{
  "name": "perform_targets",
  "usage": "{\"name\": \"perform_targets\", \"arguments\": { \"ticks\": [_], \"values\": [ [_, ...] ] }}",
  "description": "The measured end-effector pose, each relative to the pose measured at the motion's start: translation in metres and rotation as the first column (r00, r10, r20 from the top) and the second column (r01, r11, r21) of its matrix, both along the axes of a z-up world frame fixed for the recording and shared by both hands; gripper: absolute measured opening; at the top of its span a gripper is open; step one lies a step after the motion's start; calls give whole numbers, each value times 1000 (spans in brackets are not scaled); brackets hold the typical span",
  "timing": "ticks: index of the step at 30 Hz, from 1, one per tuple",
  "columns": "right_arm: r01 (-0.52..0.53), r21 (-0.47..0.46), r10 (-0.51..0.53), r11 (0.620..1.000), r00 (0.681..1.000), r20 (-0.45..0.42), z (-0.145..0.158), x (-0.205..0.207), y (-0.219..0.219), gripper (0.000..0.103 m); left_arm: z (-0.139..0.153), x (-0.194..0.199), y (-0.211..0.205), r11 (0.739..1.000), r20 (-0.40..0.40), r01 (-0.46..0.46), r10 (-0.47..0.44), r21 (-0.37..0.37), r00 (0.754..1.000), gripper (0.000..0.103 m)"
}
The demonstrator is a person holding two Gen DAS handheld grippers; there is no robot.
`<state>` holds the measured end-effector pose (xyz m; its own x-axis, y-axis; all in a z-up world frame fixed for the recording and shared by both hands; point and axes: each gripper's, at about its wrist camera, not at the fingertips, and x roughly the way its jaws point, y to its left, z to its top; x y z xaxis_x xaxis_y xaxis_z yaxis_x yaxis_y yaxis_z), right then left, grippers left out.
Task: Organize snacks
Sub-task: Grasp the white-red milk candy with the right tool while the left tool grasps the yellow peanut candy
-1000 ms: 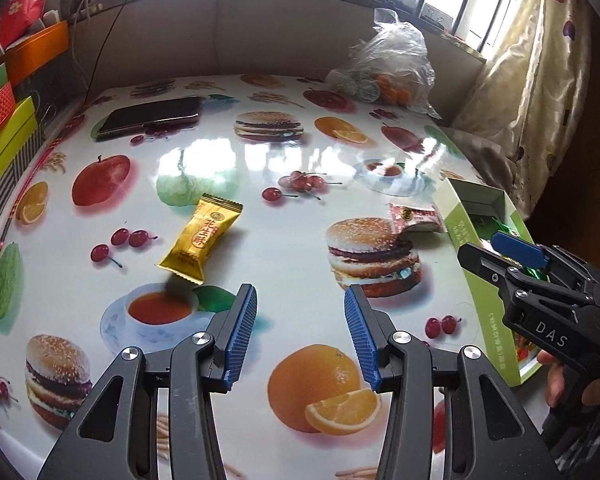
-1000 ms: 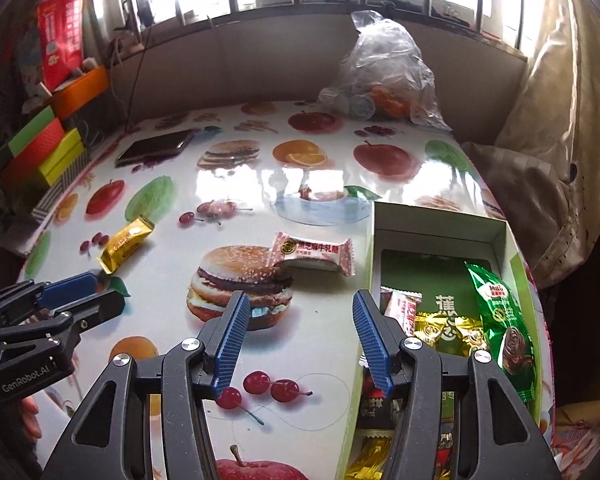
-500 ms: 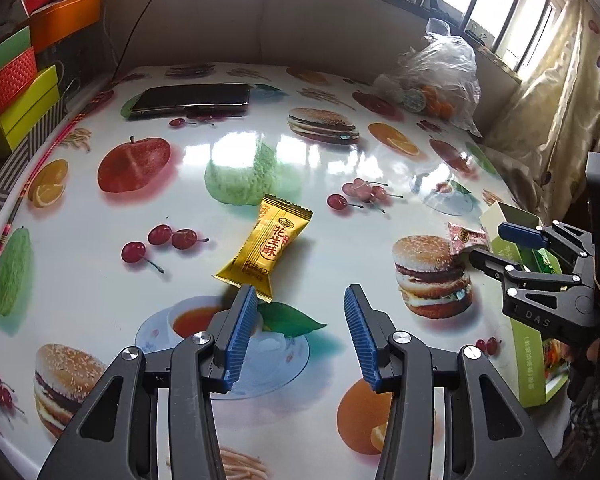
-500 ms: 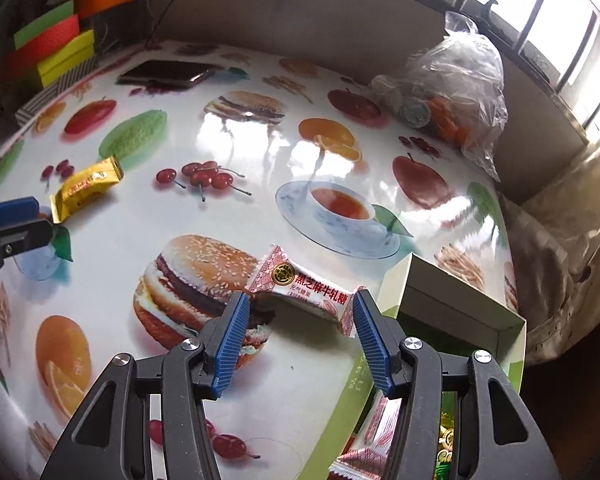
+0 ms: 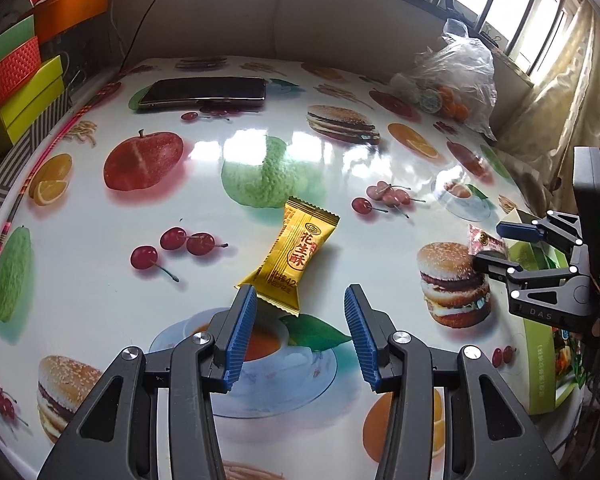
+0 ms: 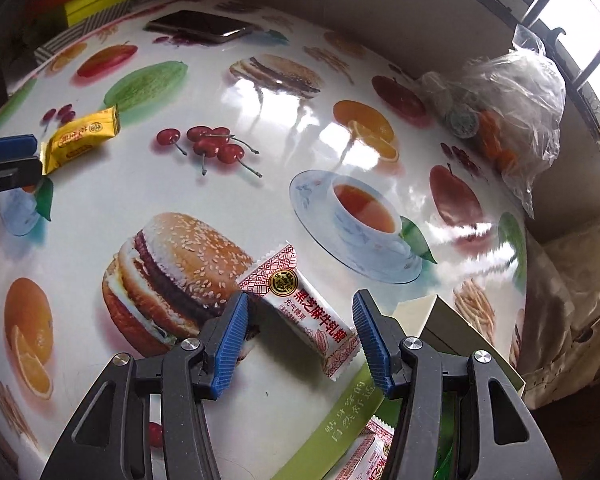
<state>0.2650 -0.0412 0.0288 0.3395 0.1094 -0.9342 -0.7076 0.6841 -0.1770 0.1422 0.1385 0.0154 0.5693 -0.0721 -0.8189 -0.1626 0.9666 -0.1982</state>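
Table (image 5: 340, 168): glossy cloth w/ printed fruit, burgers, tea cups. One table, seen in both wrist views.

Green box (image 5: 540, 360): one, at table's right edge, open top, several wrapped snacks inside; exact count inside cannot be told. In the right wrist view its green wall (image 6: 340, 420) runs just below the tongs, w/ one red-white snack showing inside by the bottom edge.

Clear plastic bag (image 5: 456, 76): one, far right by the window wall, orange and round items inside, not countable.

Coloured boxes (image 5: 24, 80): stack at far left off the table; orange, green, red, yellow layers visible.

Phone (image 5: 204, 90): one, dark, flat at the table's far side.

Left tongs (image 5: 300, 316): jaws apart, nothing clamped. Gold snack (image 5: 292, 260): one, flat on table, long axis roughly running away from the camera. Its near crimped end lies just ahead of the tips, close by the left finger, not between the pads.

Right tongs (image 6: 300, 336): jaws wide, nothing clamped. Red-white snack (image 6: 304, 312): one on the table, lying diagonal in the gap between the two fingers, over the printed burger's edge and next to the green box. Pads stand apart from the wrapper on both sides; contact not evident.

Loose snacks on table: two total (1 gold, 1 red-white).
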Motion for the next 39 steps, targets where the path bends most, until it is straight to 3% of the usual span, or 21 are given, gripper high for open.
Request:
{"name": "perform_targets", "arguments": {
  "ticks": [3, 10, 14, 21, 27, 39],
  "values": [
    [27, 36, -26, 999, 999, -33, 0, 3, -1, 53, -1, 1, 1, 1000, -1, -4, 4, -2, 1000, 47],
    [144, 131, -131, 981, 986, -101, -3, 5, 0, 28, -2, 0, 6, 1000, -2, -11, 11, 3, 1000, 47],
    [173, 158, -156, 972, 981, -113, -4, 1, 5, 21, -1, 0, 9, 1000, 1, -7, 7, 8, 1000, 47],
    [265, 218, -238, 939, 960, -144, -4, -9, 8, 20, -4, 6, 14, 1000, -6, 13, -13, 15, 1000, 47],
    [277, 254, -244, 927, 958, -153, -3, -22, 14, 20, -6, 19, 11, 998, -25, 67, -67, 16, 997, 47],
    [270, 260, -245, 927, 961, -124, -3, -34, 21, 20, -17, 37, 6, 995, -55, 69, -65, 74, 996, 47]
  ]
}}
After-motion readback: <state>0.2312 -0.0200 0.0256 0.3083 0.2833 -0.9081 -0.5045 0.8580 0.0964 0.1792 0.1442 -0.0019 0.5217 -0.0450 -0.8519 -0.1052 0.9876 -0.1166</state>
